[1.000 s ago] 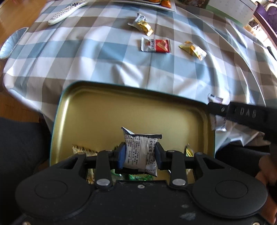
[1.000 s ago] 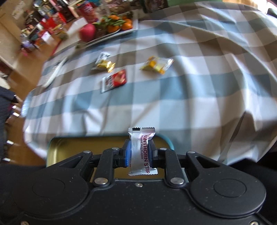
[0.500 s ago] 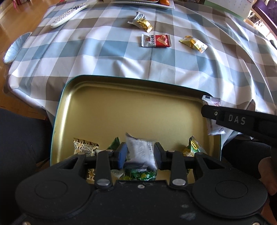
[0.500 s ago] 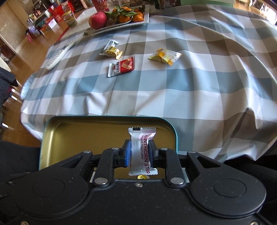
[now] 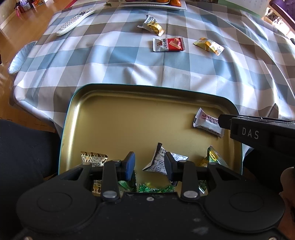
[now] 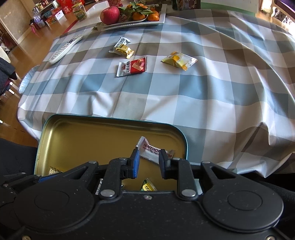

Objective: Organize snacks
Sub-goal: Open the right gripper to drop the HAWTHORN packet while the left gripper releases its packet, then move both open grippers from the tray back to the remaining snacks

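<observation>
A gold tin tray (image 5: 129,118) with a teal rim (image 6: 110,118) lies at the near table edge and holds several wrapped snacks. My left gripper (image 5: 149,166) is open over the tray; a white printed packet (image 5: 162,160) lies in the tray just beyond its fingers. My right gripper (image 6: 149,162) is open; the white Hawthorn strip packet (image 6: 153,149) lies in the tray under it, and it shows in the left wrist view (image 5: 206,120) too. On the checked cloth lie a red-white packet (image 5: 168,44), a yellow packet (image 5: 209,45) and a gold one (image 5: 154,27).
A white remote (image 5: 75,21) lies far left on the cloth. A fruit plate (image 6: 132,15) with an apple and tangerines stands at the back. A foil dish (image 5: 20,57) sits at the left table edge. Green candies (image 5: 156,188) lie at the tray's near side.
Both grippers have opened and dropped their packets into the tray: the left its white printed packet, the right the Hawthorn strip. Both have pulled up and back slightly.
</observation>
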Demonstrator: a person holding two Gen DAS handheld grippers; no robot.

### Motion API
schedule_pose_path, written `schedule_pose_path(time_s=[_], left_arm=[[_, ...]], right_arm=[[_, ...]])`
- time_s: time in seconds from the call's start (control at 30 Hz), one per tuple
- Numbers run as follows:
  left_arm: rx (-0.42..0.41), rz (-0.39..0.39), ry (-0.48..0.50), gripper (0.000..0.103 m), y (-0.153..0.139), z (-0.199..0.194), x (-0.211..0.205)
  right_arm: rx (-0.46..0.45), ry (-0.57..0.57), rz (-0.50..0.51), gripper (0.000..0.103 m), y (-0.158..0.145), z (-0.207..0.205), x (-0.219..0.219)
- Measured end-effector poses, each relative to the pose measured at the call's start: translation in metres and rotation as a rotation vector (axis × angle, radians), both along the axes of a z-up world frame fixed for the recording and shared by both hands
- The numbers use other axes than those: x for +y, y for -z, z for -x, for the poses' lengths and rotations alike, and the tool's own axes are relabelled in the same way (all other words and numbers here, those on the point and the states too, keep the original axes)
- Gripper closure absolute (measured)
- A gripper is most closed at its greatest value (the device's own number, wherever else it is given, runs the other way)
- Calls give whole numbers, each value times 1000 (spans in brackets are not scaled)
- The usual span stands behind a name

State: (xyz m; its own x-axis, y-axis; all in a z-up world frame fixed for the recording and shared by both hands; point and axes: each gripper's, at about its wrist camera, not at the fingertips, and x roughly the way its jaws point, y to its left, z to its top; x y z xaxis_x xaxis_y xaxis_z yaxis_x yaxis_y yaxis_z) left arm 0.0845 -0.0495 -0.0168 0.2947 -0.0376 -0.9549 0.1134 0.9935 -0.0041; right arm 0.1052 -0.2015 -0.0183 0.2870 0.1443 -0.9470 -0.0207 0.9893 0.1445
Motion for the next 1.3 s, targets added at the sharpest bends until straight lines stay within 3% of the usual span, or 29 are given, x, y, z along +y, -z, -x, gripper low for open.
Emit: schedule_pose_path(time_s=[0.93, 1.13, 1.3], left_arm=[[-6, -41, -7, 68, 6, -10, 5], [-26, -55, -5, 68, 2, -18, 8], [-47, -60, 1, 68, -3, -26, 9]], right_arm=[[50, 28, 20, 69, 11, -4, 2], [19, 41, 35, 69, 5, -3, 1], [51, 72, 29, 69, 8, -6, -3]])
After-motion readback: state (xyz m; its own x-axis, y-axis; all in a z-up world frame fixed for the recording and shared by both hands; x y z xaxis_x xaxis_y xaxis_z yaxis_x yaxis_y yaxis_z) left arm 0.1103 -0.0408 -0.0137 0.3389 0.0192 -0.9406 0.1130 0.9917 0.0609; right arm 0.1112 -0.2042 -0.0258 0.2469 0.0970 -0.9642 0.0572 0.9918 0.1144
